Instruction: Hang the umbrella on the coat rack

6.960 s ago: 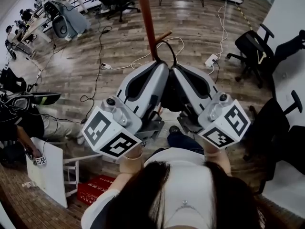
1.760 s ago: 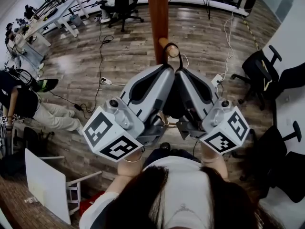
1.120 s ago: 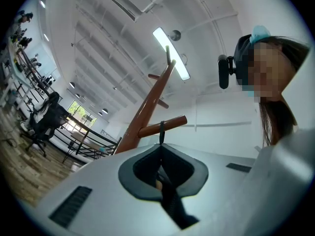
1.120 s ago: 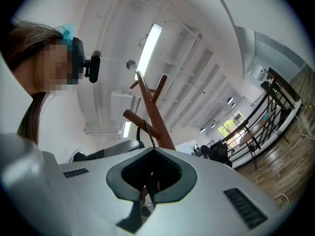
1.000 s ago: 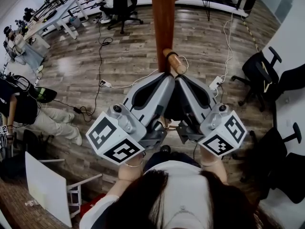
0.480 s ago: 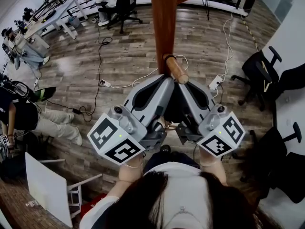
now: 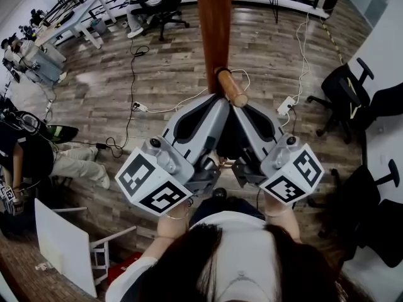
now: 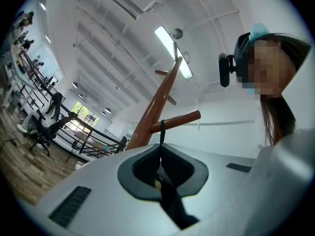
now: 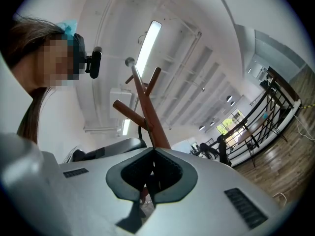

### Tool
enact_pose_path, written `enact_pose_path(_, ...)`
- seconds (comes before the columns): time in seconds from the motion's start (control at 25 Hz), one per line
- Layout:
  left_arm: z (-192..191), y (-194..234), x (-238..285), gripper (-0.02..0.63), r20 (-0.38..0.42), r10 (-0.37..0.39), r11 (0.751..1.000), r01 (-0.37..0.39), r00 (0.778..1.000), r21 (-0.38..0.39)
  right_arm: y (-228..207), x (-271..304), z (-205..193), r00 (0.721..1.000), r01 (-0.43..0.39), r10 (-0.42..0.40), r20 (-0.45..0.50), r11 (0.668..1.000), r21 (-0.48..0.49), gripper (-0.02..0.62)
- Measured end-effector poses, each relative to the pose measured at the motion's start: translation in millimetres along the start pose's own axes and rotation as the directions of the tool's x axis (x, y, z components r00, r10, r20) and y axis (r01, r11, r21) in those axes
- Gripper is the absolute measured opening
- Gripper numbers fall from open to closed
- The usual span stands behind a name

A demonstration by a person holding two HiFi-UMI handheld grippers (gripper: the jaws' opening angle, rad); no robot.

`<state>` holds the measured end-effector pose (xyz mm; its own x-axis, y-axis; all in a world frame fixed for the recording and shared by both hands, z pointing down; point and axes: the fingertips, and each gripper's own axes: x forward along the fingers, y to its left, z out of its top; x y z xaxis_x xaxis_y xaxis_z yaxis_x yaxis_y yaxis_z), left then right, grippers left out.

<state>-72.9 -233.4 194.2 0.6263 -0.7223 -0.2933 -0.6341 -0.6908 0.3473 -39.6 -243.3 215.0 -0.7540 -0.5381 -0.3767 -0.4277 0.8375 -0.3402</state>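
- The left gripper (image 7: 218, 104) and the right gripper (image 7: 241, 110) were raised in front of the chest, with their tips side by side and almost touching.
- The left jaws were closed on the black umbrella strap (image 8: 161, 132).
- The right jaws met at the tips, with the same dark strap between the pads.
- Both wrists were bent upward and the marker cubes faced the head.

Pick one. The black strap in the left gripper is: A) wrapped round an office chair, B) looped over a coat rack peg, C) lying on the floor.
B: the strap runs up from the left gripper and loops over the wooden peg.
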Motion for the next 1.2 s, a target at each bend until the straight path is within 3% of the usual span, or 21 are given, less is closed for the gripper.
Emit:
enact_pose_path(0.64,0.0,-2.3,-2.1,0.011,0.018,-0.005,1.000,0.005,1.000,-0.002,4.3,-3.6,-1.3,0.999,-0.037,0.037,-0.014,0.999,0.008,0.038)
enact_pose_path(1.2,-5.7,-1.2,-12.5,0.012,0.007,0.050,0.999,-0.050,0.999,0.016,9.7,-17.5,-3.9,0.999,-0.025,0.025,-0.021,1.000,0.004,0.038)
